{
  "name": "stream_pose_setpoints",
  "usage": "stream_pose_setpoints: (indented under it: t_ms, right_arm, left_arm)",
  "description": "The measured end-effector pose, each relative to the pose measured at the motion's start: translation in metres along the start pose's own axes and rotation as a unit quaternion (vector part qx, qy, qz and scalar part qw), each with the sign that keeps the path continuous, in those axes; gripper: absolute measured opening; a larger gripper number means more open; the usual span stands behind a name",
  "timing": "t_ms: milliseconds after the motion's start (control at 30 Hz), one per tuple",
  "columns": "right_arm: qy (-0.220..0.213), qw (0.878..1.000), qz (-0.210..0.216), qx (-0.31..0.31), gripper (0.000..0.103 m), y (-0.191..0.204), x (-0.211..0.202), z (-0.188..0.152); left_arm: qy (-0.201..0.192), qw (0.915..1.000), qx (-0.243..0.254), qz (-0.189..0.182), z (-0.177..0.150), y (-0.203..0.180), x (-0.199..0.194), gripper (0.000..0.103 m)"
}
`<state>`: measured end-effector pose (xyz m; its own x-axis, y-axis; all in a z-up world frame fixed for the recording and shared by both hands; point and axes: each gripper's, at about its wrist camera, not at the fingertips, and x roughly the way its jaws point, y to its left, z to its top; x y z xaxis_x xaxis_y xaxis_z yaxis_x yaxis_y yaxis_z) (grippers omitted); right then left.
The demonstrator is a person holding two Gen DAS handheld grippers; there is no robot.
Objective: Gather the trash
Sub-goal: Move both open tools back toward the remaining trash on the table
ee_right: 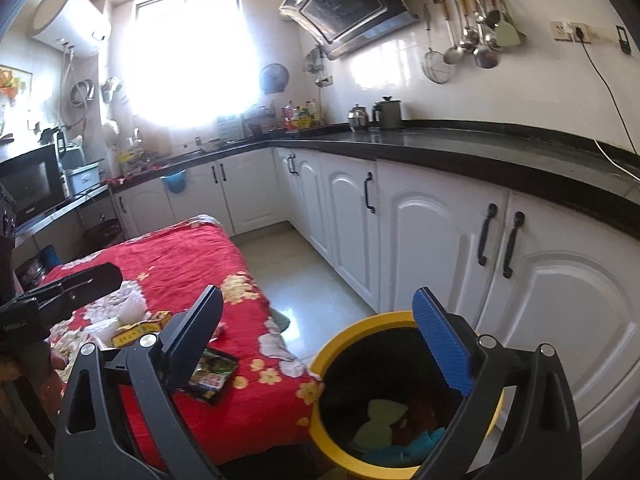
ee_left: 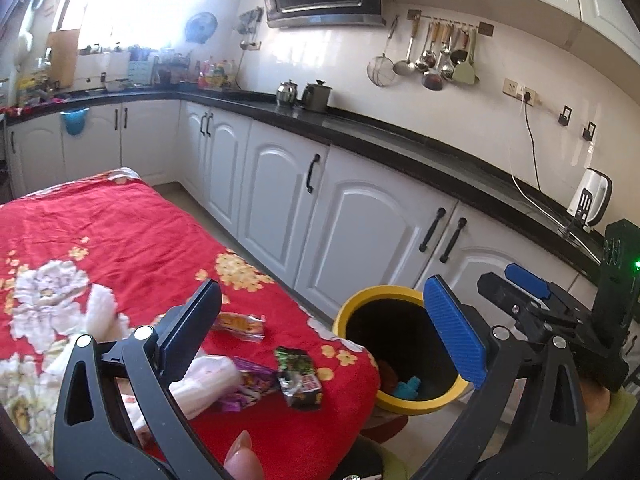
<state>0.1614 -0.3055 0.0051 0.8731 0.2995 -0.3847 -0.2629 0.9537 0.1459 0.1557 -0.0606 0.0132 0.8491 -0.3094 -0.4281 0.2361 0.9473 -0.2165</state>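
Wrappers lie on the red floral tabletop (ee_left: 120,232): a dark snack packet (ee_left: 298,378), a purple wrapper (ee_left: 248,384) and an orange wrapper (ee_left: 240,324), near crumpled white tissue (ee_left: 102,312). Just right of them stands the yellow-rimmed bin (ee_right: 400,468), holding scraps. Left claw (ee_left: 324,328) and right claw (ee_right: 320,344) both hang with jaws apart, empty.

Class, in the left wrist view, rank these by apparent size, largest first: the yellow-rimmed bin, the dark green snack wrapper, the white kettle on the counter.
1. Yellow-rimmed bin.
2. Dark green snack wrapper.
3. White kettle, which sits farther from the camera, so its true size may rank differently.
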Motion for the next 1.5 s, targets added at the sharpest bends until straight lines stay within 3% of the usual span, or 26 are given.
stream_pose_setpoints:
  t_ms: [967, 1167, 1500]
  right_arm:
    - [0.043, 0.991, 0.088, -0.090, 0.094, 0.114, 0.016, -0.025]
    - [0.063, 0.987, 0.087, -0.116, 0.094, 0.126, 0.032, -0.042]
    - [0.117, 0.980, 0.076, -0.141, 0.093, 0.129, 0.069, -0.075]
  left_arm:
    - [-0.016, 0.9954, -0.027, 0.090, -0.015, 0.097, -0.061, 0.093]
    - [0.008, 0.9939, -0.038, 0.103, -0.031, 0.125, -0.066, 0.093]
    - [0.086, 0.9925, -0.030, 0.081, -0.064, 0.143, -0.052, 0.093]
